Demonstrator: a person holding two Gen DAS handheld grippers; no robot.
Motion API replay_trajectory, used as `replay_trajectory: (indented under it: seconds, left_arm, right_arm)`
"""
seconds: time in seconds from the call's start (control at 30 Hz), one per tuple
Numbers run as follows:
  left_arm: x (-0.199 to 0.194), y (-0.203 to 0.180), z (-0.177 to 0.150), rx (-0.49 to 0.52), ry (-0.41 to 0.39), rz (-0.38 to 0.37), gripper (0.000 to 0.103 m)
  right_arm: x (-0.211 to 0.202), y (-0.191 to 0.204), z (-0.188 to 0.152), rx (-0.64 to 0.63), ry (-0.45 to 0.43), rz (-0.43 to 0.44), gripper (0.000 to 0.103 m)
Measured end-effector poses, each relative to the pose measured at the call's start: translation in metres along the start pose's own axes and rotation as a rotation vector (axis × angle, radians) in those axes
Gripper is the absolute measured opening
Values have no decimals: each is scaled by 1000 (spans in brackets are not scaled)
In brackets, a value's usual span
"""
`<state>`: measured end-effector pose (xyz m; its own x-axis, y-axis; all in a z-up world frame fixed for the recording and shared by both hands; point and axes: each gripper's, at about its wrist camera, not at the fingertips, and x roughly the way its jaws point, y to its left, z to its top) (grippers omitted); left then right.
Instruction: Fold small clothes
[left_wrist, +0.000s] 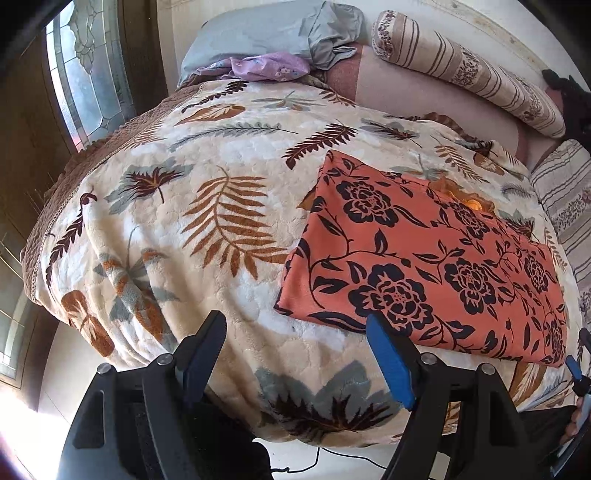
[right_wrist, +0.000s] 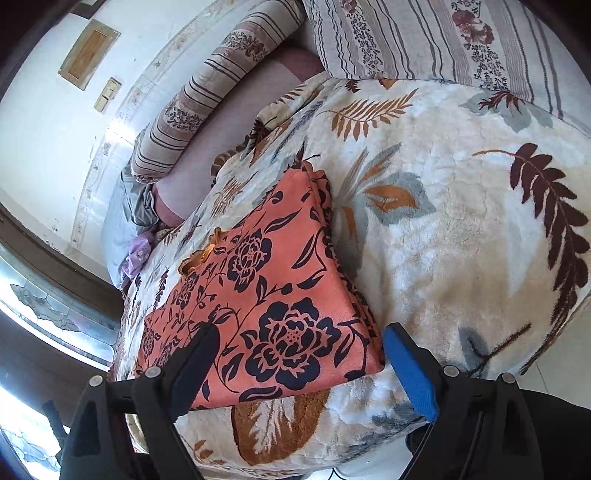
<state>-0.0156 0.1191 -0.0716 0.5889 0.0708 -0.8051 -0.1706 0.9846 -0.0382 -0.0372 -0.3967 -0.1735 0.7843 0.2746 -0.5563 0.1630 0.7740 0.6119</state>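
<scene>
Left wrist view: your left gripper (left_wrist: 295, 354) hangs wide and empty over the blanket (left_wrist: 207, 229), just off the near left corner of the orange cloth (left_wrist: 424, 258), which lies flat as a folded rectangle near the bed's edge, probably so you can reach it. Right wrist view: your right gripper (right_wrist: 303, 354) is wide too, gripping nothing, straddling the cloth's near right corner (right_wrist: 369, 362), likely lined up for the next fold.
</scene>
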Motion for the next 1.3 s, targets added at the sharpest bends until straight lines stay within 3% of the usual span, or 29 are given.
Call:
replay_trajectory:
  seconds: [0.17, 0.37, 0.5, 0.97, 1.3]
  left_arm:
    - [3, -34, 4, 81, -35, 0, 79]
    - [-11, -85, 15, 210, -131, -36, 79]
    - [-9, -102, 17, 269, -145, -35, 79]
    - [21, -86, 6, 234, -48, -12, 79]
    - [25, -86, 4, 239, -25, -10, 79]
  right_arm:
    - [2, -4, 0, 1, 6, -8, 92]
    - [4, -12, 4, 19, 2, -23, 92]
    - [9, -11, 4, 4, 16, -43, 92]
    - [24, -3, 0, -56, 56, -118, 92]
    - [22, -5, 0, -46, 54, -114, 92]
